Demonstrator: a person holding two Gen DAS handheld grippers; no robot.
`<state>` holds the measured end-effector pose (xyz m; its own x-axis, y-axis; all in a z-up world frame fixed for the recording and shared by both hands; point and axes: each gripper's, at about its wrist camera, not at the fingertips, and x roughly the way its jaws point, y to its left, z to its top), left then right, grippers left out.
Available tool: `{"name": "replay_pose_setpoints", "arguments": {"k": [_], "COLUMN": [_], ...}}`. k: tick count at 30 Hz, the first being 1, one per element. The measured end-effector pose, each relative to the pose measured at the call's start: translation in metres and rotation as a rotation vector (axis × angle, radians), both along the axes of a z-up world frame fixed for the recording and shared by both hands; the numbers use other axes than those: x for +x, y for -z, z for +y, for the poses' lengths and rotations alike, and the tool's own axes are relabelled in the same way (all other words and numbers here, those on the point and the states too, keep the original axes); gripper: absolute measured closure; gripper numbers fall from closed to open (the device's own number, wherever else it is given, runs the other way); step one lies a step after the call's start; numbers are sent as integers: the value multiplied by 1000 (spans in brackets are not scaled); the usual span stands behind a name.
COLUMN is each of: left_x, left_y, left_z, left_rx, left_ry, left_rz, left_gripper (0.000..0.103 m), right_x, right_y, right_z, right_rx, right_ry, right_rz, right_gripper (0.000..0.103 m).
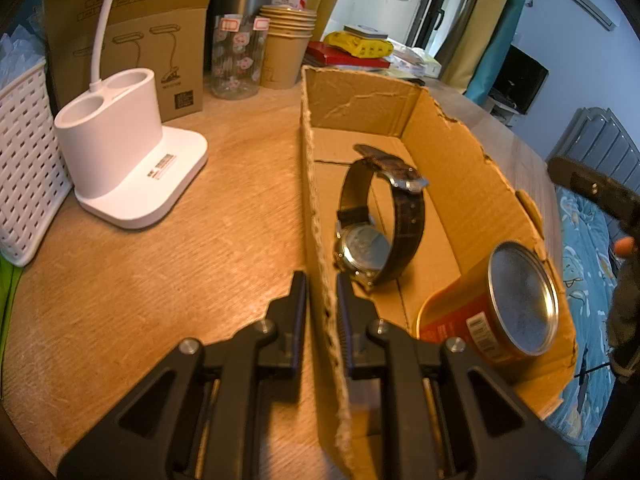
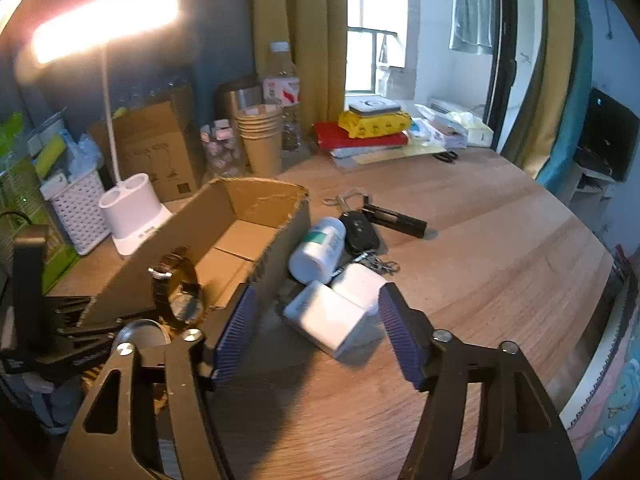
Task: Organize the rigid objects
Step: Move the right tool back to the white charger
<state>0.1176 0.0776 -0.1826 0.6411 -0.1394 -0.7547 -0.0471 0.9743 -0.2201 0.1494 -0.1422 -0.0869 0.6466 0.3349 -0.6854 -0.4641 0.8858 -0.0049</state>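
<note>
Between the wide, empty fingers of the right gripper lies a white box on the counter, long axis slanting across them. Left gripper clamps the cardboard box wall.

left gripper: angled down, jaws pinched together on the near part of a cardboard wall, one finger each side. right gripper: angled down, jaws spread wide, ribbed pads gripping nothing.
</note>
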Motion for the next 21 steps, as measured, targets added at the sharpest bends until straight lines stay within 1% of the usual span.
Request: {"name": "replay_pose_setpoints", "arguments": {"k": [7, 15, 21], "left_x": [0, 0, 0], "left_y": [0, 0, 0], "left_z": [0, 0, 0], "left_rx": [0, 0, 0], "left_ry": [0, 0, 0], "left_rz": [0, 0, 0], "left_gripper": [87, 87, 87], "right_x": [12, 23, 33], "right_y": [22, 44, 58], "right_z": [-5, -1, 3], "right_rx": [-3, -7, -5], "right_ry": [28, 22, -4], "right_rz": [45, 96, 131], "right_gripper": [33, 33, 33]}}
